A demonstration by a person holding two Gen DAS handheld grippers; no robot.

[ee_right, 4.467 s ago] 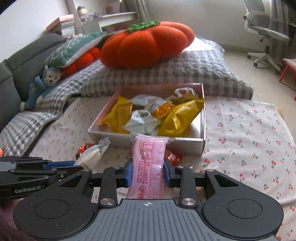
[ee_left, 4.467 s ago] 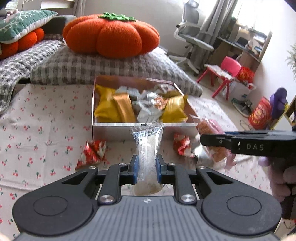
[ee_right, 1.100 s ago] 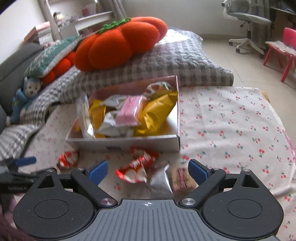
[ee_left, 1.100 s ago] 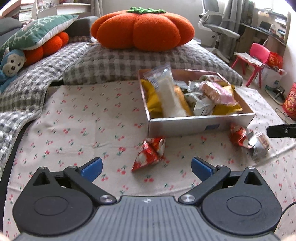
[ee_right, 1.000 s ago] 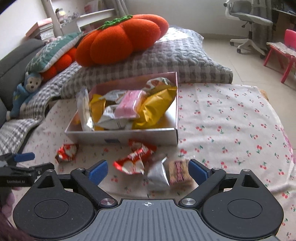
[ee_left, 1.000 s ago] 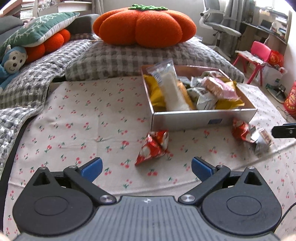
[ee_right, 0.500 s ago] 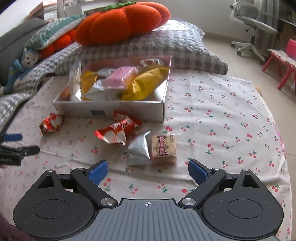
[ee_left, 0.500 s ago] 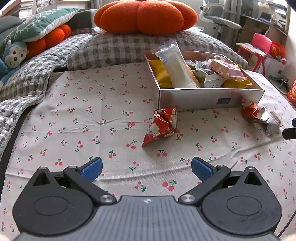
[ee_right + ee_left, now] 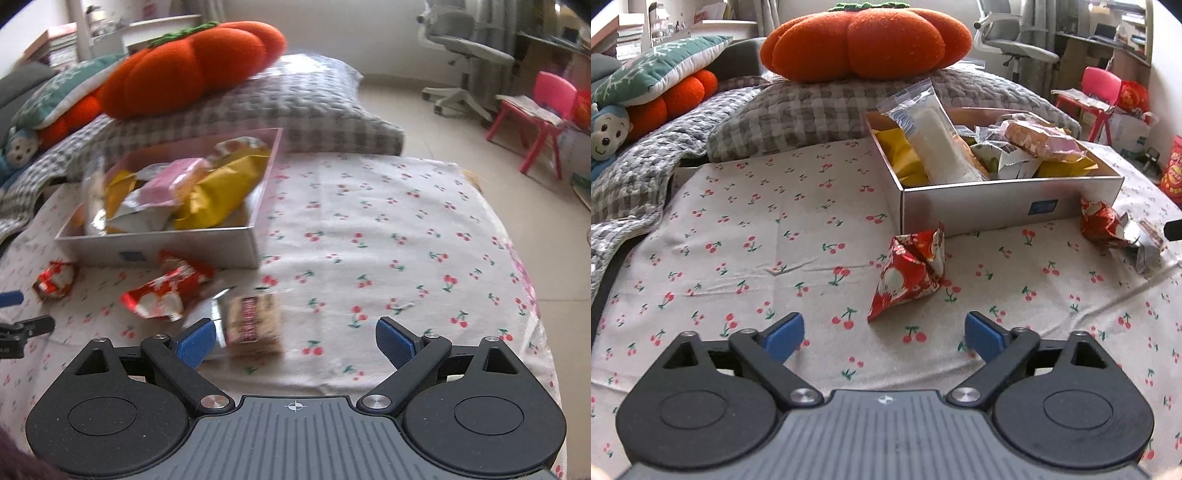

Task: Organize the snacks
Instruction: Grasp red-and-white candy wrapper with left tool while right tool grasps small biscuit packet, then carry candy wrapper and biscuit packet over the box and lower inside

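Three snacks lie outside box (image 9: 1008, 199): red packet (image 9: 910, 269) just before it, left gripper (image 9: 884, 334) open, jaws just narrowing, nothing between; right gripper (image 9: 293, 338) open, lined up near biscuit pack (image 9: 253, 319).

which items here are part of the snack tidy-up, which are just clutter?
Job:
- snack box
- red triangular packet
- red packet
- clear-wrapped biscuit bar
- small red packet

Lying about:
- pumpkin cushion
- grey checked pillow
- monkey toy
- office chair
- pink chair
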